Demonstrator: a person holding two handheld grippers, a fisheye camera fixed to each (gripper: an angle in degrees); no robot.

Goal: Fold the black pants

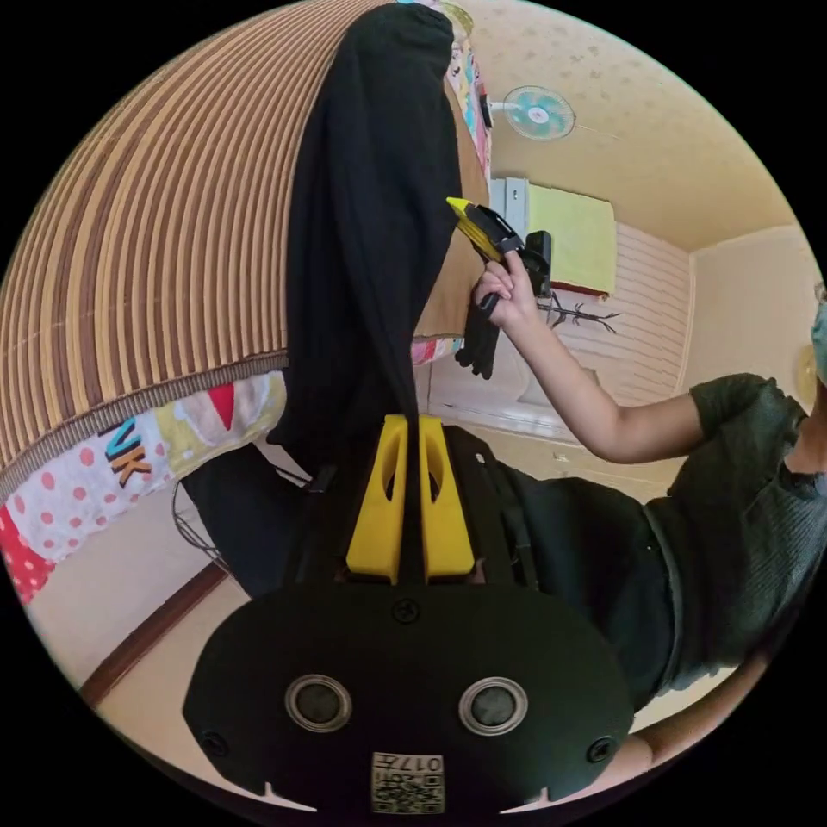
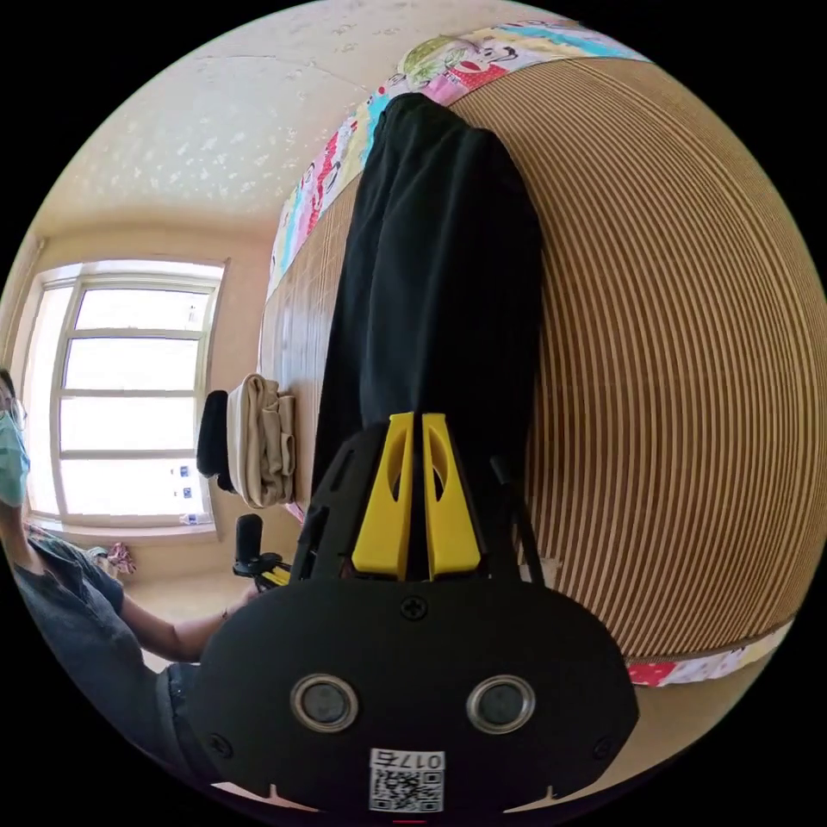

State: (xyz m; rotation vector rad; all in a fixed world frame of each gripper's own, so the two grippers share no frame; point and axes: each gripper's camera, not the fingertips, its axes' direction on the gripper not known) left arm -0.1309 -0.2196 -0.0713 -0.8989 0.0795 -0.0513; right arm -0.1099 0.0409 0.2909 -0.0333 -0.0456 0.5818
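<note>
Left tongs (image 1: 412,422) clamped on black pants (image 1: 370,224), long, smooth, stretched over striped mat (image 1: 146,250); right tongs (image 2: 413,420) clamped likewise.

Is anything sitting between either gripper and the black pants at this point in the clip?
Nothing visible. The left gripper and the right gripper each have their yellow jaws closed on the black pants, which trail away over the striped mat. A folded beige garment lies off to one side, apart from the pants.

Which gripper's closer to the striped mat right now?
Right, probably. The right gripper clamps the black pants over the striped mat; the left gripper clamps them beyond the mat's edge, by the patchwork quilt.
</note>
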